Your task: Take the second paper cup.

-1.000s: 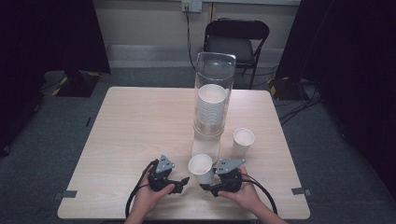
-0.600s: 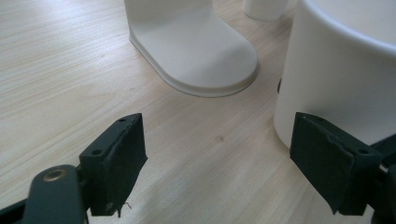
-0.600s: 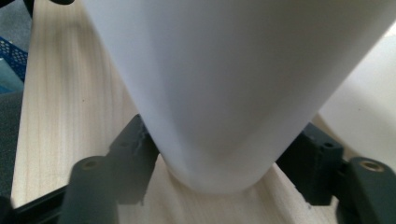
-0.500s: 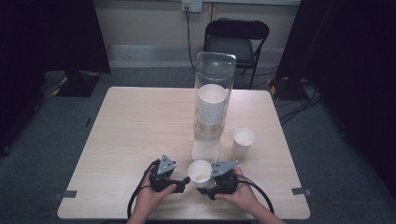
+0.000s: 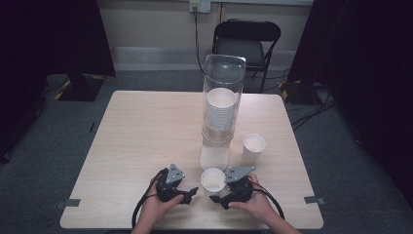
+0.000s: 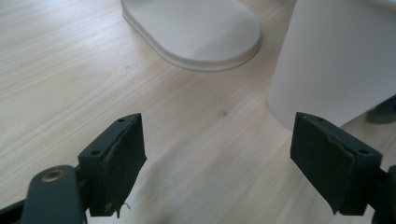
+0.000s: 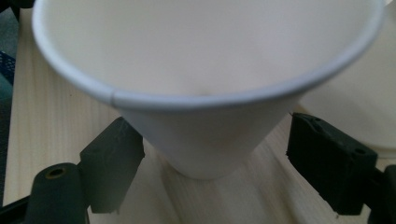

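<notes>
A white paper cup stands on the table between my two grippers. My right gripper reaches it from the right. In the right gripper view its jaws have just been opening, and the cup stands between them, free of the pads. My right gripper is open. My left gripper rests left of the cup. Its jaws are wide apart, so my left gripper is open over bare wood, with the cup ahead to its right.
A clear tube dispenser holding a stack of cups stands mid-table on a white base. Another paper cup stands to its right. The table's front edge is just behind my hands. A black chair stands beyond the table.
The cup between the grippers sits a little lower and nearer the front edge than a second ago. Both hands have kept their places.
</notes>
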Action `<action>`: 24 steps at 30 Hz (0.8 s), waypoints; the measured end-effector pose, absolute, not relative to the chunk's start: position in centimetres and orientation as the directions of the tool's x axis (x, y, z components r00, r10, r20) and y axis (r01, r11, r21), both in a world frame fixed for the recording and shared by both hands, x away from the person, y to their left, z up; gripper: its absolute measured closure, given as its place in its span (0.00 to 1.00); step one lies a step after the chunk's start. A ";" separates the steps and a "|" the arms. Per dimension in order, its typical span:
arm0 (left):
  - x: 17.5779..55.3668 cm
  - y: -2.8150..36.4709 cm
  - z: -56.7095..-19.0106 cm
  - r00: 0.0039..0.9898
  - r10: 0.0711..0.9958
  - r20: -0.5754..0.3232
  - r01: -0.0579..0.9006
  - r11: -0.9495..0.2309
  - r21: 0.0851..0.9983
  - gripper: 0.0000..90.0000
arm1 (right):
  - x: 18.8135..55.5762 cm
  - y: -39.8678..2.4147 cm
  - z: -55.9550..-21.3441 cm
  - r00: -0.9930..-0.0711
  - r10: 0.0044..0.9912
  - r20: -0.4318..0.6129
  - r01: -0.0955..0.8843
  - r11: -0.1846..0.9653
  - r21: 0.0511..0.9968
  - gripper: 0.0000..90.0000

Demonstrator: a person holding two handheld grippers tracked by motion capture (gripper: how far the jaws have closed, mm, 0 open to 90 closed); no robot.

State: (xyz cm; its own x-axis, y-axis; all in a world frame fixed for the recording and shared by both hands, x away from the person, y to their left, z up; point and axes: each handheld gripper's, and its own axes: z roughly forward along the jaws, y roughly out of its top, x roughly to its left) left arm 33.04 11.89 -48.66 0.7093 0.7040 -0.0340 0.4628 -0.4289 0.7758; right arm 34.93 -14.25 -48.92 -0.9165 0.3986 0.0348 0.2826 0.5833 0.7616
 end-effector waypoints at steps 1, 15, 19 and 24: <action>33.1 12.0 -48.7 0.710 0.703 -0.032 0.462 -0.432 0.775 0.20 | 34.9 -14.4 -48.9 -0.916 0.398 0.042 0.288 0.581 0.761 0.20; 33.2 12.7 -49.5 0.711 0.703 0.004 0.470 -0.479 0.741 0.19 | 34.9 -18.1 -48.2 -0.898 0.435 0.064 0.329 0.568 0.755 0.17; 33.3 12.9 -50.0 0.712 0.702 -0.001 0.480 -0.485 0.731 0.18 | 35.2 -19.2 -48.0 -0.891 0.449 0.072 0.338 0.548 0.765 0.16; 33.3 12.9 -50.1 0.712 0.702 -0.012 0.479 -0.472 0.740 0.17 | 35.1 -20.2 -47.9 -0.884 0.460 0.086 0.353 0.536 0.766 0.16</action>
State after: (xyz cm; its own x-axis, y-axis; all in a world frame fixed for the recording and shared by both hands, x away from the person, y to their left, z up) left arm 33.27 12.93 -50.09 0.7118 0.7023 -0.0123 0.4788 -0.4723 0.7401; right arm 35.12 -20.23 -47.85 -0.8838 0.4599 0.0857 0.3534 0.5364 0.7664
